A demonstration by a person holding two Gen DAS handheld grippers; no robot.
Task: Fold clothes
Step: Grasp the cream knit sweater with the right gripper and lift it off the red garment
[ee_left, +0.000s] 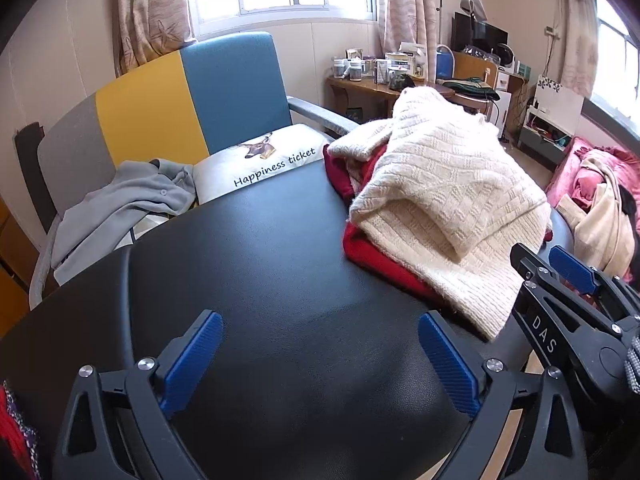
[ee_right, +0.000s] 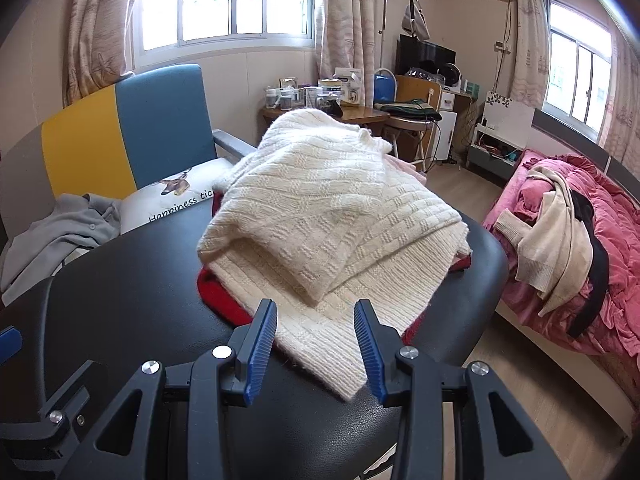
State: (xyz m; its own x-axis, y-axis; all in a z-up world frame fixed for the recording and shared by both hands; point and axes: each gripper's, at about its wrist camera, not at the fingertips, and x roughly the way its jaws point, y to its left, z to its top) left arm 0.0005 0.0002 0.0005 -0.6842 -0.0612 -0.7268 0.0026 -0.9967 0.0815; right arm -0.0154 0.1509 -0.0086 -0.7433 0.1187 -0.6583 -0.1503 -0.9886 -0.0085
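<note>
Right wrist view puts the cream sweater (ee_right: 320,216) straight ahead of your right gripper (ee_right: 316,344), its near hem corner lying between the half-open pads, untouched, nothing held. It sits folded atop a red garment (ee_right: 218,292) on the black table (ee_right: 120,280). Your left gripper (ee_left: 320,360) gapes wide over bare tabletop, the sweater off to its right, so the right hand is nearer.

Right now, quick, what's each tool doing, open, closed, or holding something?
Left tool: wide open, empty, over the black padded table.
Right tool: part open, holding nothing, at the near edge of the cream knitted sweater.
</note>
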